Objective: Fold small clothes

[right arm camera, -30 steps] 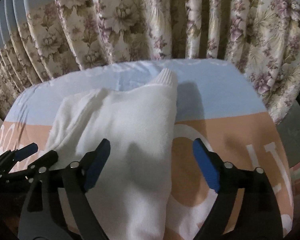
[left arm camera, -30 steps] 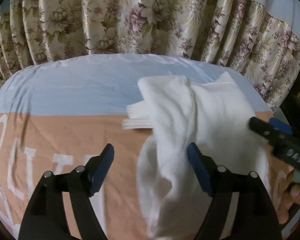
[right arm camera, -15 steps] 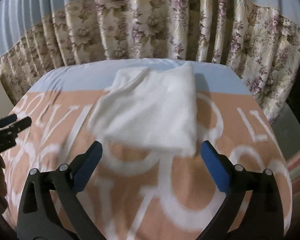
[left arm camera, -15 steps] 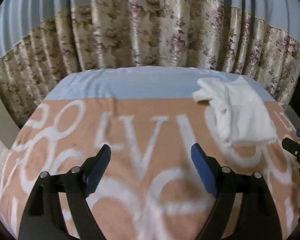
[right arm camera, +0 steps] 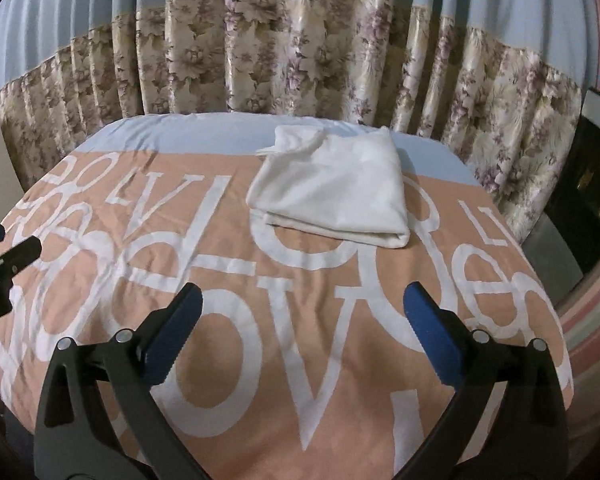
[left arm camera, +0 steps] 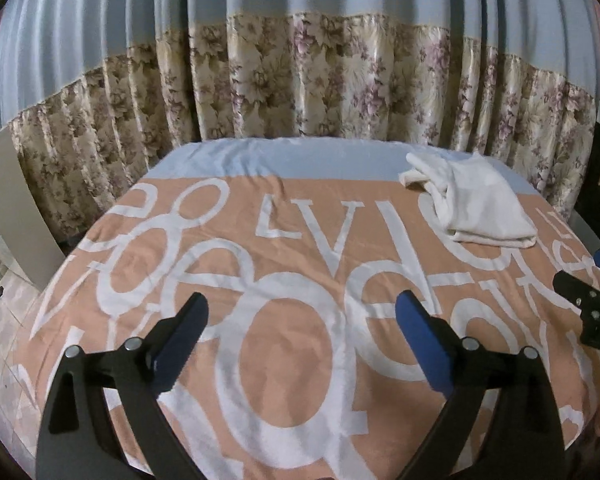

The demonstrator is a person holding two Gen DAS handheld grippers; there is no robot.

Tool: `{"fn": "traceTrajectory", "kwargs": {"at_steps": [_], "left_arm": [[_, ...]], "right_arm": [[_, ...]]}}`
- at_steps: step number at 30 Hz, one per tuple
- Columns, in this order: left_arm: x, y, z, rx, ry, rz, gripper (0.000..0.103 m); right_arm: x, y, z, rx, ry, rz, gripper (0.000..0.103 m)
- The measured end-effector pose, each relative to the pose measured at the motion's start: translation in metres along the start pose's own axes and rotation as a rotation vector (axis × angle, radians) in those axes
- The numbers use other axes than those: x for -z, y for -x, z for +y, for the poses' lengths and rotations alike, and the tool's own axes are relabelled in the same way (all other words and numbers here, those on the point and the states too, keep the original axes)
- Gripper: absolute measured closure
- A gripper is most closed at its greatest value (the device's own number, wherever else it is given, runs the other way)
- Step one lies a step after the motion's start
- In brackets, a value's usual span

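- Right now your left gripper (left arm camera: 302, 316) has its blue-padded fingers (left arm camera: 420, 344) spread far apart and widening further, with nothing between them but the bedspread below.
- Your right gripper (right arm camera: 300, 312) stands with its jaws fully apart too, its blue pads (right arm camera: 430, 340) clear of any cloth and gripping nothing.
- Each tool shows at the edge of the other's view: the right one at the right rim of the left wrist view, the left one at the left rim of the right wrist view.
- Under both tools lies the peach bedspread (right arm camera: 284, 360) printed with big white letters, and a pale blue band (left arm camera: 284, 160) runs along its far edge.
- The folded white garment (right arm camera: 332, 192) rests on the far part of the bed, across the line where peach meets blue, well apart from both grippers.
- From your left wrist view the garment (left arm camera: 476, 208) sits at the far right corner, with a loose ribbed end sticking out at its far left.
- Its near edge shows stacked layers, with the fold rounded at the right corner.
- Behind the bed hangs a pleated curtain (left arm camera: 320, 80), floral below and plain pale blue above.
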State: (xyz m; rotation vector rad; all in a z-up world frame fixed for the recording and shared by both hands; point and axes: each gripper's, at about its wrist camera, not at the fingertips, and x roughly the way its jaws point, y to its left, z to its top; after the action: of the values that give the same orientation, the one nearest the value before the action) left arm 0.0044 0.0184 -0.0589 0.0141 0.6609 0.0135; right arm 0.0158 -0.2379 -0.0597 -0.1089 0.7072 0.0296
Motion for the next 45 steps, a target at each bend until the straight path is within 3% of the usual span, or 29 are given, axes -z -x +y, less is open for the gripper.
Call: {"fn": "traceTrajectory", "kwargs": {"at_steps": [9, 26, 37, 45], "left_arm": [[0.005, 0.010, 0.020, -0.019, 0.053, 0.007, 0.003], [0.010, 0.017, 0.009, -0.009, -0.005, -0.002, 0.002], [0.012, 0.020, 0.005, 0.035, 0.017, -0.017, 0.002], [0.006, 0.022, 0.010, 0.020, 0.048, -0.015, 0.002]], "right_arm": [[0.007, 0.016, 0.005, 0.020, -0.005, -0.021, 0.003], [0.011, 0.019, -0.002, 0.025, -0.050, -0.030, 0.003], [0.013, 0.019, 0.001, 0.008, -0.069, -0.043, 0.003], [0.010, 0.016, 0.010, 0.005, -0.069, -0.054, 0.003]]}}
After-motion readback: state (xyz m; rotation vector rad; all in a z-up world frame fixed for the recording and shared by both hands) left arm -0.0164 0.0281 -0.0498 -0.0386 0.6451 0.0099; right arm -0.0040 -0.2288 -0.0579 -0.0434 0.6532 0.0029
